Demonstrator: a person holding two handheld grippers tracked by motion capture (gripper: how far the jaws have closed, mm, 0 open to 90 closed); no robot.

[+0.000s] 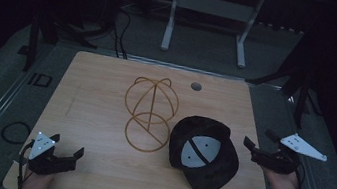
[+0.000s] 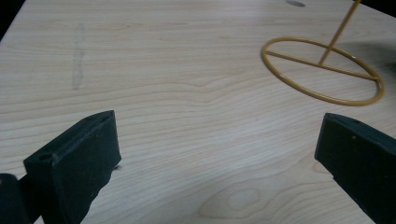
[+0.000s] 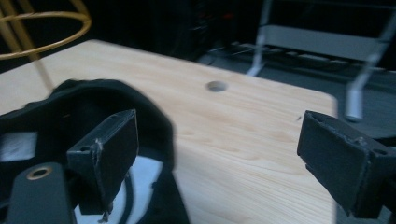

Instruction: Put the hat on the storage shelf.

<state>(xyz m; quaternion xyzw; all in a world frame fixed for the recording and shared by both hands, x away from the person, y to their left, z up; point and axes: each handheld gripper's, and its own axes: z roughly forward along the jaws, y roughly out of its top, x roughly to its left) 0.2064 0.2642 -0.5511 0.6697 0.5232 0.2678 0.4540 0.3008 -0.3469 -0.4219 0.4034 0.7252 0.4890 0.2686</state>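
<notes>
Two tools sit at the lower corners of the high view. The left tool, lower left of the frame, has its jaws spread wide over bare table and grips nothing; in the left gripper view its jaws frame only wood grain, with the base ring of the stand at the upper right. The right tool, at the right edge of the frame just past the table's side, is also wide open and empty. The cap lies upside down at centre right, its pale inner label showing, just right of the gold wire stand in the middle of the frame. In the right gripper view the right tool has its left jaw over the cap at lower left, though whether they touch I cannot tell; the other jaw hangs past the table's edge.
</notes>
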